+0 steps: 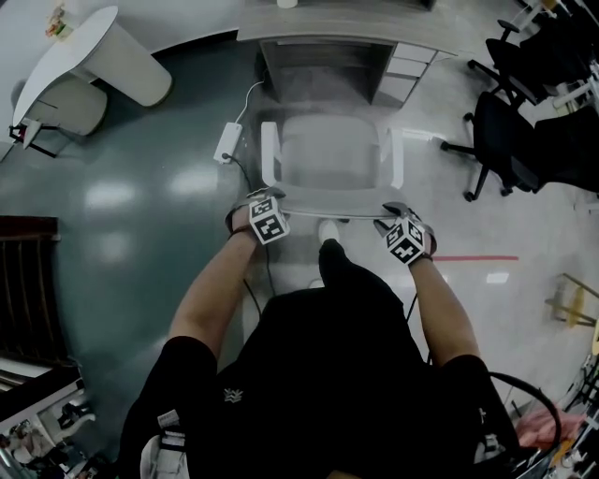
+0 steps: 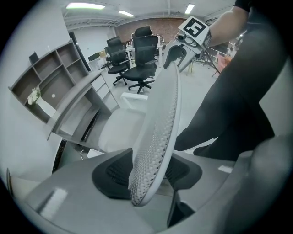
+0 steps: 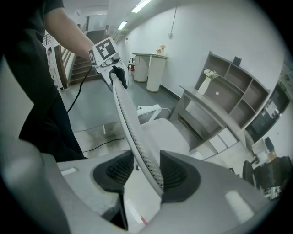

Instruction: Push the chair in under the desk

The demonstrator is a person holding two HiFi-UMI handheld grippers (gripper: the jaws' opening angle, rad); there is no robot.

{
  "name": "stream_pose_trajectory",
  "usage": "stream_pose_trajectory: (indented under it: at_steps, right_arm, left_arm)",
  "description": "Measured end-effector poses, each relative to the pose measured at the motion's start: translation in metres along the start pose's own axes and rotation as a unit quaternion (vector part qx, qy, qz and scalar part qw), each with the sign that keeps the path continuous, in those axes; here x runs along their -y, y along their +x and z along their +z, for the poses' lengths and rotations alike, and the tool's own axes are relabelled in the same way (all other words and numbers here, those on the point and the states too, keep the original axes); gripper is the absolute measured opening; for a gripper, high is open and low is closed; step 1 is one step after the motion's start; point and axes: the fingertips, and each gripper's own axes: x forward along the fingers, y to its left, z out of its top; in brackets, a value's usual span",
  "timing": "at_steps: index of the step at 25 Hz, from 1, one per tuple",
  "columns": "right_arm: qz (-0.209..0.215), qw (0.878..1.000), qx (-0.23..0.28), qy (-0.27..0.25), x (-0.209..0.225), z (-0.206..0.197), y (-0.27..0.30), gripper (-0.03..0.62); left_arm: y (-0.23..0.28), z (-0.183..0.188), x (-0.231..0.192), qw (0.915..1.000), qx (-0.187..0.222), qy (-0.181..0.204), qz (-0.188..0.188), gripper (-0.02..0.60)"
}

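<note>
2 grips | left tool (image 2: 149, 176) clamps chair (image 1: 328, 154) backrest; right tool (image 3: 146, 171) likewise | desk (image 1: 318, 23) just beyond

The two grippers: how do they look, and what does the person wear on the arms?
The left gripper and the right gripper have light grey bodies. Each carries a white cube with black square markers. The jaws have dark ribbed pads. The person wears a black short-sleeved shirt.
</note>
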Motion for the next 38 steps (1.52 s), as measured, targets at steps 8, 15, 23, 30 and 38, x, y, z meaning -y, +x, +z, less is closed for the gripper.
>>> stream_pose_trajectory:
  at_steps: [8,15,23,30,38]
  right_arm:
    - [0.012,1.0,0.007,-0.005,0.067,0.022,0.025,0.178]
    - [0.009,1.0,0.018,-0.019,0.121,0.035,0.042,0.175]
    - [0.007,0.999,0.019,-0.026,0.173,0.05,0.064,0.175]
    - [0.01,1.0,0.009,-0.02,0.211,0.069,0.081,0.176]
    - [0.012,1.0,0.007,-0.018,0.264,0.09,0.104,0.176]
  left_arm:
    - [0.016,0.017,-0.072,0.9997,-0.021,-0.009,0.007,0.207]
    - [0.03,0.034,-0.125,0.9994,-0.029,-0.013,0.014,0.207]
    - [0.043,0.046,-0.177,0.9992,-0.026,-0.016,0.025,0.206]
    - [0.052,0.052,-0.222,0.9997,-0.021,-0.007,0.009,0.206]
    - [0.062,0.063,-0.28,0.9998,-0.009,-0.006,0.014,0.206]
